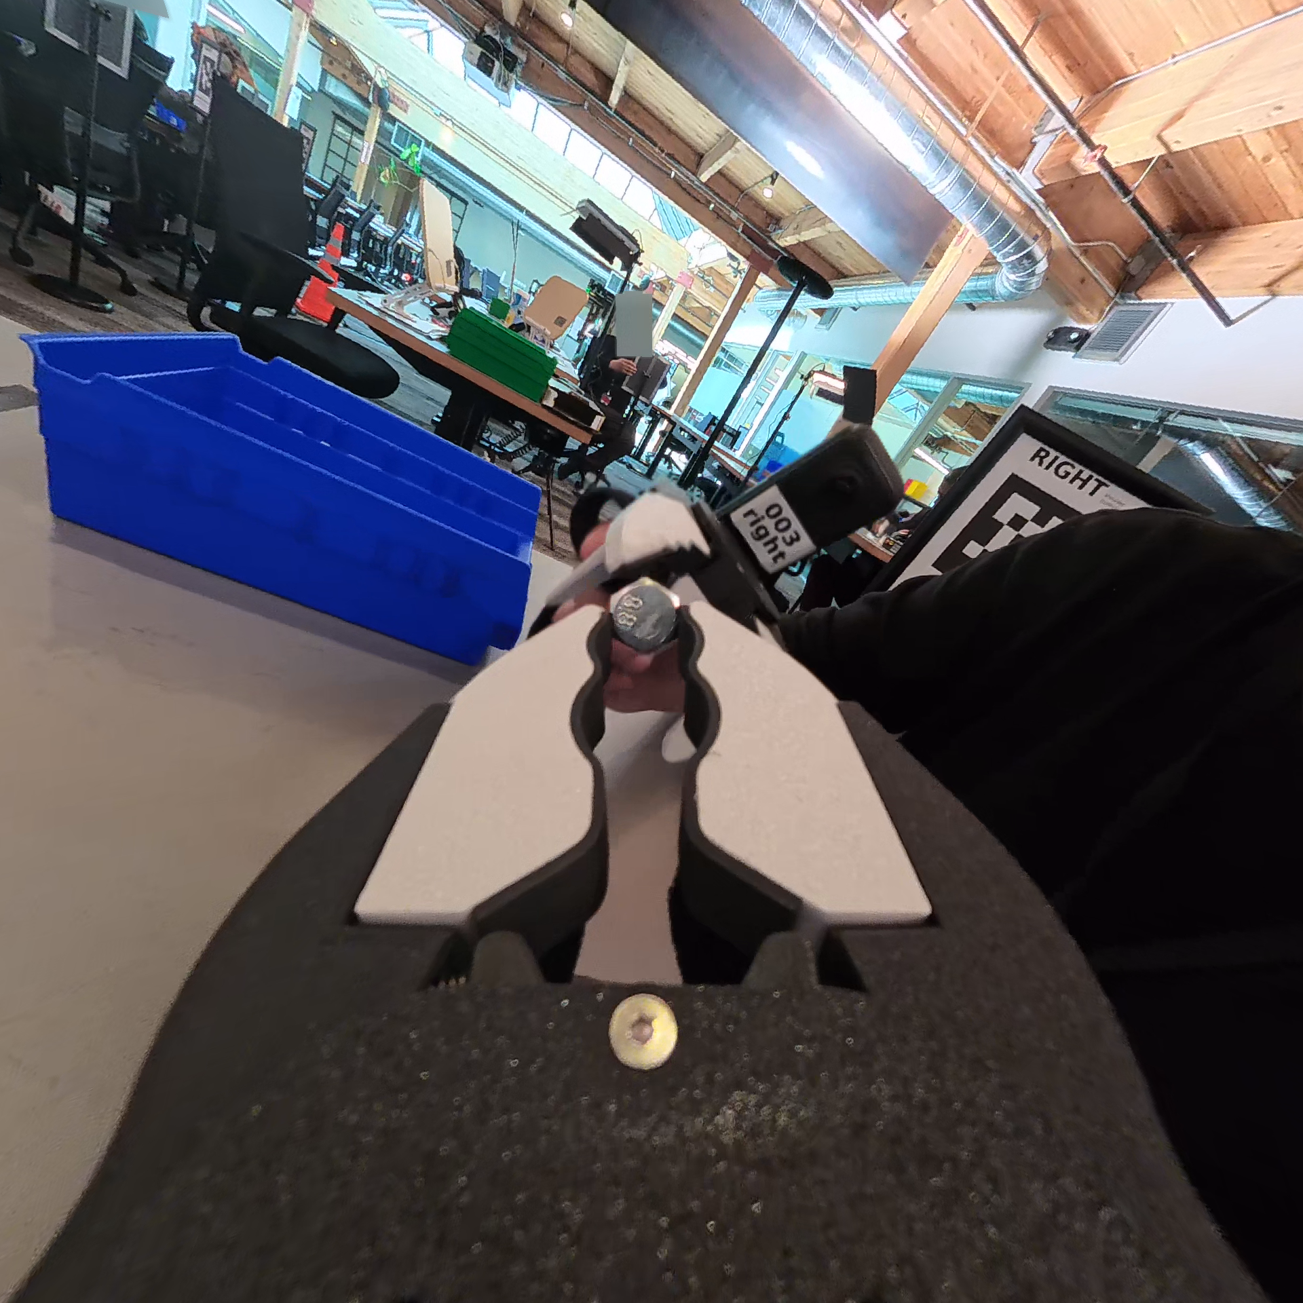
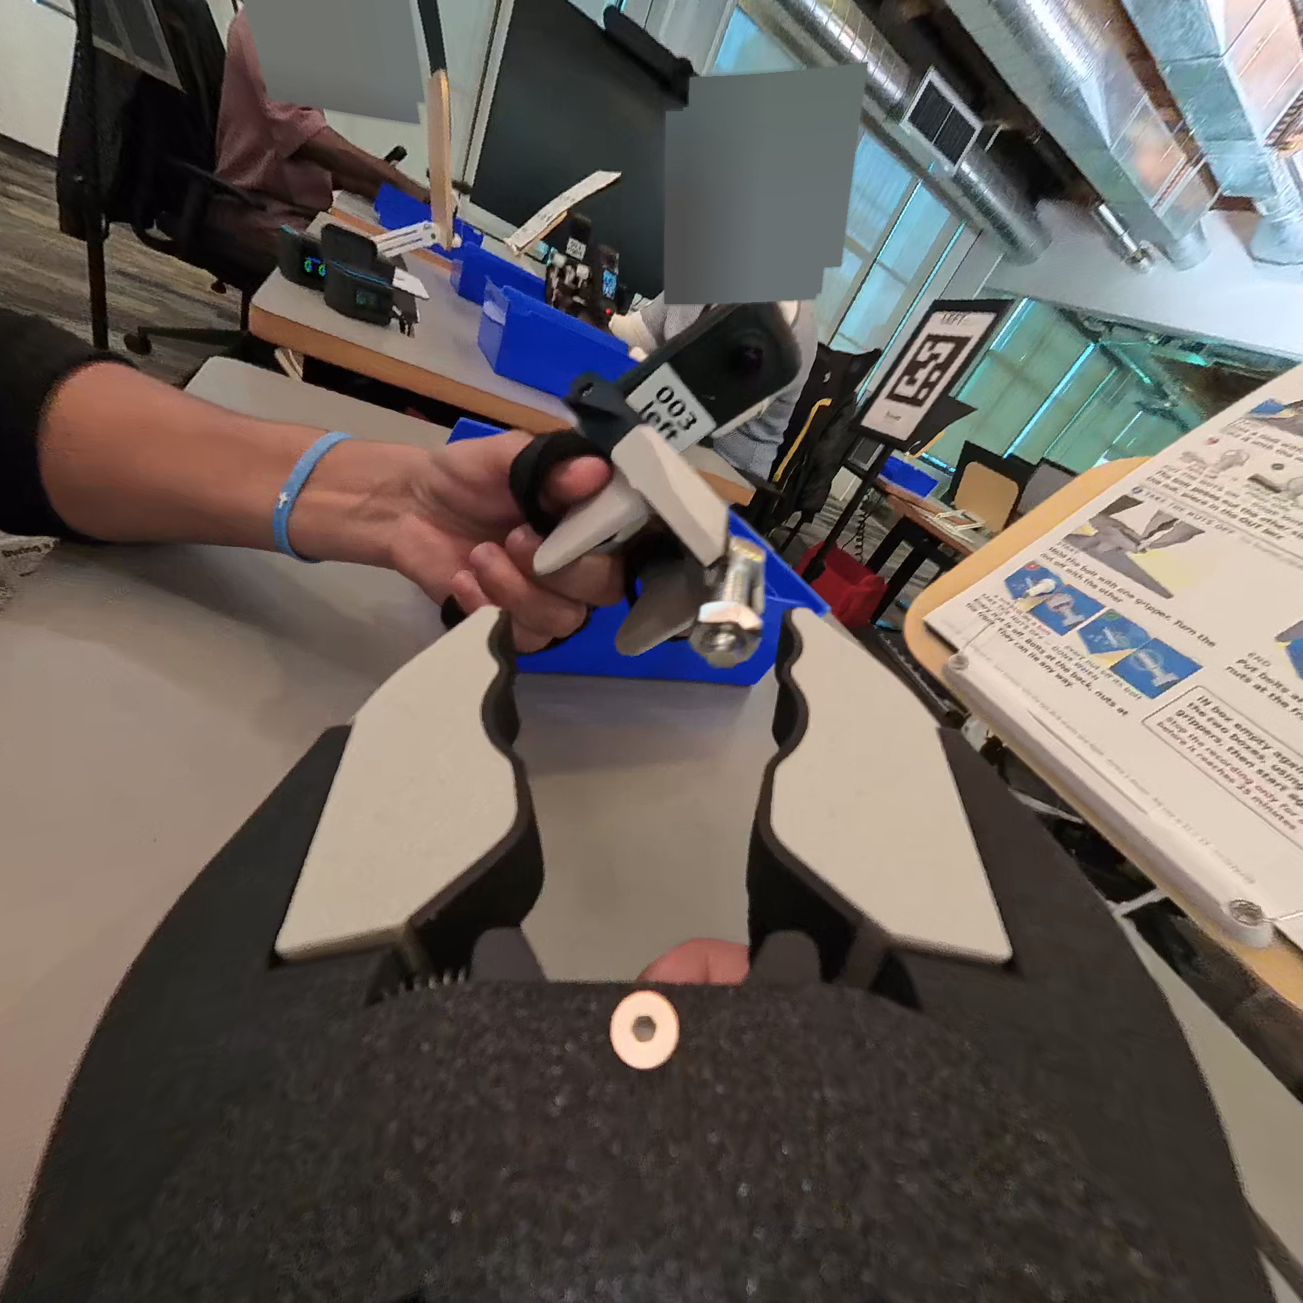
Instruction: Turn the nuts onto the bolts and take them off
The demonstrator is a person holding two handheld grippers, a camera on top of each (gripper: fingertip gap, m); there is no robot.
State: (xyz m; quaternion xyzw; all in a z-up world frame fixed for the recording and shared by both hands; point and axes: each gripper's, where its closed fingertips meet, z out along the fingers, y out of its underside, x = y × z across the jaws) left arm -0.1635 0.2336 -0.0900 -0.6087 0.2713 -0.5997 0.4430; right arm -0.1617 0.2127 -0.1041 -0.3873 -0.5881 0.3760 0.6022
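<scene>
Blue bin (image 1: 282, 479) sits at far left on the pale worktop (image 1: 141, 775), seen from the left wrist view; its contents are not visible from this angle.

Left tongs (image 1: 643, 624): clamped on a steel hex bolt (image 1: 643, 619), gripped at the fingertips by its head, whose stamped face points back at the camera. In the right wrist view the same left tongs (image 2: 712, 571) appear held in a bare hand (image 2: 493, 522) with a light blue wristband (image 2: 296, 493) on the forearm. The bolt (image 2: 737, 585) is held above the worktop (image 2: 176, 705), shank pointing toward the right tongs. A hex nut (image 2: 730, 620) sits on the shank close to the free end, with a few threads showing beyond it.

Right tongs (image 2: 641, 656): apart, nothing between the fingers; the nut lies just beyond the tip of the right-hand finger, contact cannot be told. In the left wrist view the right tongs (image 1: 613, 564) sit just behind the bolt head, a dark sleeve (image 1: 1057, 670) at their right.

A second blue bin (image 2: 670, 656) sits behind the bolt. At far right, a laminated instruction sheet (image 2: 1128, 670) on a tilted board.
</scene>
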